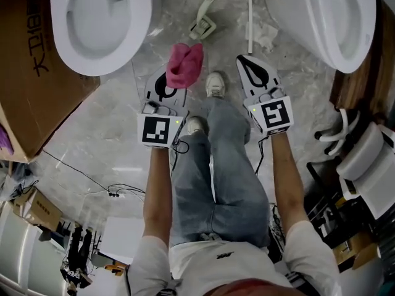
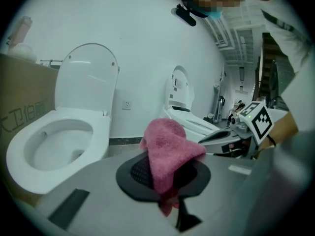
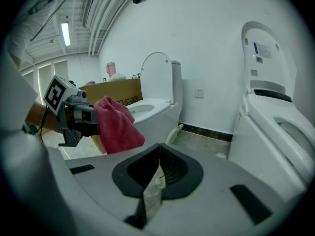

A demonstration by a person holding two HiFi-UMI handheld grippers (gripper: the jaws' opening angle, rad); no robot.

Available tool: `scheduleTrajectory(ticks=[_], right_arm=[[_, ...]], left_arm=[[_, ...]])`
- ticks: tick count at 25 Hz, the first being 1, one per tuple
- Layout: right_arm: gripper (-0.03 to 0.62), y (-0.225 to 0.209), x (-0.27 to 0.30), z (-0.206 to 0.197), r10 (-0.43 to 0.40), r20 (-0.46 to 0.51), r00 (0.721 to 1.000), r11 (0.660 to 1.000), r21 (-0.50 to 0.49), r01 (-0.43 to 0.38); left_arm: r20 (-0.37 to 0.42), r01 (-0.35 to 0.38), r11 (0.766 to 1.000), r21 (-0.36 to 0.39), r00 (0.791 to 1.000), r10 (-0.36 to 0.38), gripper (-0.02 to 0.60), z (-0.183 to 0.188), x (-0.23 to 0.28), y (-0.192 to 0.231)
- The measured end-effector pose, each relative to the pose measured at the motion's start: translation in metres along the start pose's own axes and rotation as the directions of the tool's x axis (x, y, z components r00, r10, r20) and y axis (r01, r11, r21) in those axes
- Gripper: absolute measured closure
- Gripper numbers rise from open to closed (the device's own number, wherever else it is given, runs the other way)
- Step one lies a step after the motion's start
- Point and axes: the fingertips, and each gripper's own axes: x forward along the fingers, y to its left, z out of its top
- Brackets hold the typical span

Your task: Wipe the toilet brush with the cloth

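Currently left gripper fingers clamped on pink cloth; right gripper fingers closed, empty.

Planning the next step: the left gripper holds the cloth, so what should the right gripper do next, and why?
Probably open the right gripper and reach for the toilet brush handle: its jaws are together and empty, and the brush lies on the floor just ahead.

- Cardboard box: large black Chinese characters printed on its side, partly cut off.
- Sticker on raised toilet lid: print too small to read.
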Motion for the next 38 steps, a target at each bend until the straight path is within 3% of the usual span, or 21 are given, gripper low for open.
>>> scheduleTrajectory(ticks=[22,32,38], right_arm=[[0.597,-0.040,0.153,-0.174,0.008,0.025,1.000,0.993,-0.118,-0.005],[0.597,-0.045,0.213,-0.215,0.034,0.042,0.999,0.979,-0.203,-0.025],[0.597,-0.052,0.238,-0.231,0.040,0.025,0.999,0.974,-0.224,-0.034]], left_arm=[[0.097,0.105,0.993,0.048,0.989,-0.109,0.505,-0.171,0.103,0.060],[0.122,0.158,0.981,0.115,0.978,-0.172,0.469,-0.222,0.143,0.075],[0.084,0.198,0.968,0.155,0.973,-0.213,0.436,-0.251,0.168,0.072]])
